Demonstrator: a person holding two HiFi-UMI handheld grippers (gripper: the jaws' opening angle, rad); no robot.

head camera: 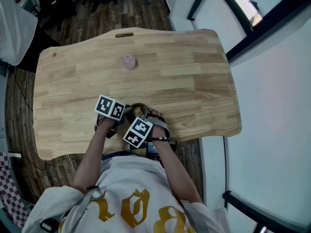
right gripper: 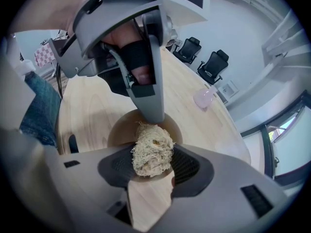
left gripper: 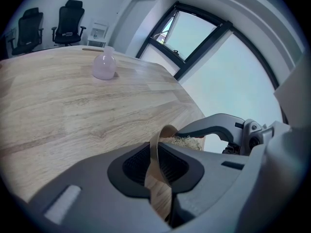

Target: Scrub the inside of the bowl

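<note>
bowl [right gripper: 119, 130] at the bench's [head camera: 170, 72] near edge, left gripper [left gripper: 155, 165] clamped on its rim, right gripper [right gripper: 153, 165] clamped on a scrubber [right gripper: 153, 149] inside the bowl; best, i judge: brace the rim firmly, press round the wall in circles.

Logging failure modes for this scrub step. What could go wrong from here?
1. The left gripper pinches only the thin rim of the wooden bowl, so scrubbing force could twist it loose.
2. The fibrous scrubber in the right gripper sits right against the left gripper's jaw inside the bowl, and strokes may knock that jaw.
3. The bowl sits near the table's front edge, so a slip might send it off.
</note>
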